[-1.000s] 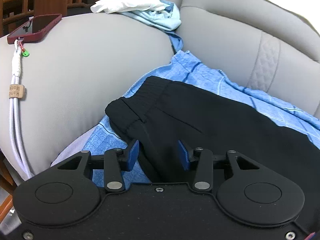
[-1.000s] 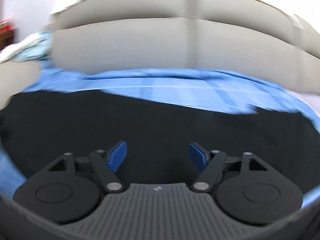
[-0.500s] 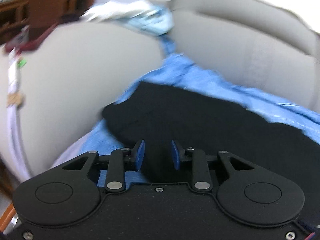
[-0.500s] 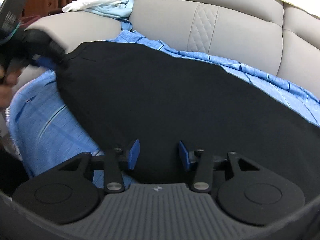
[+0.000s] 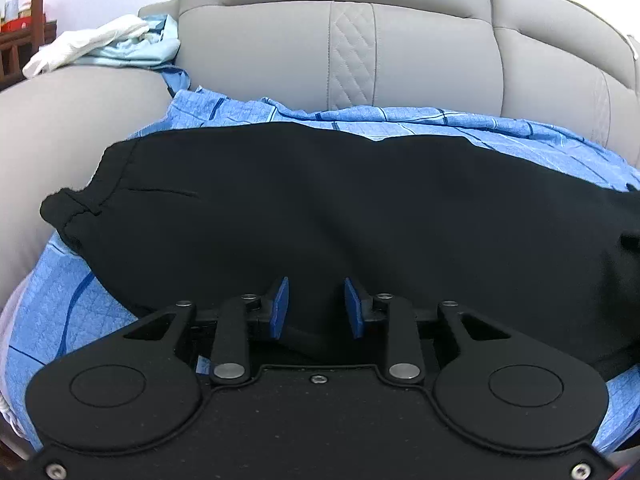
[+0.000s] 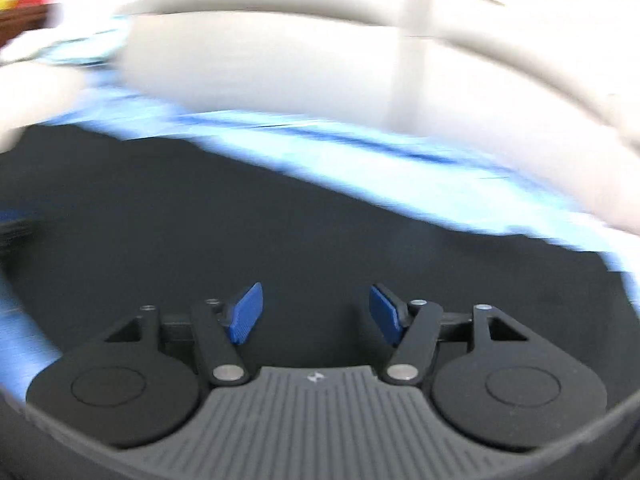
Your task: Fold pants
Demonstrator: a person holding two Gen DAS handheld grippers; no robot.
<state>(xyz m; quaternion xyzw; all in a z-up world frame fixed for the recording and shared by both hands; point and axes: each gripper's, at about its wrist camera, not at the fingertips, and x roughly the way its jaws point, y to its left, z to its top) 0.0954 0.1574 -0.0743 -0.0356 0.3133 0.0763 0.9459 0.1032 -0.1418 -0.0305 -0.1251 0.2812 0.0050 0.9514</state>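
Black pants lie spread across a blue checked sheet on a grey sofa seat, waistband at the left. My left gripper sits at the near edge of the pants, its blue pads narrowed around a fold of the black fabric. In the blurred right wrist view the pants fill the middle, and my right gripper is open above them with nothing between its pads.
The grey sofa backrest rises behind the pants. The sofa armrest is on the left, with white and light blue clothes piled at its far end.
My left gripper has closed in on the pants' edge and swung right to face the backrest. My right gripper narrowed, then opened wide, and is moving fast.
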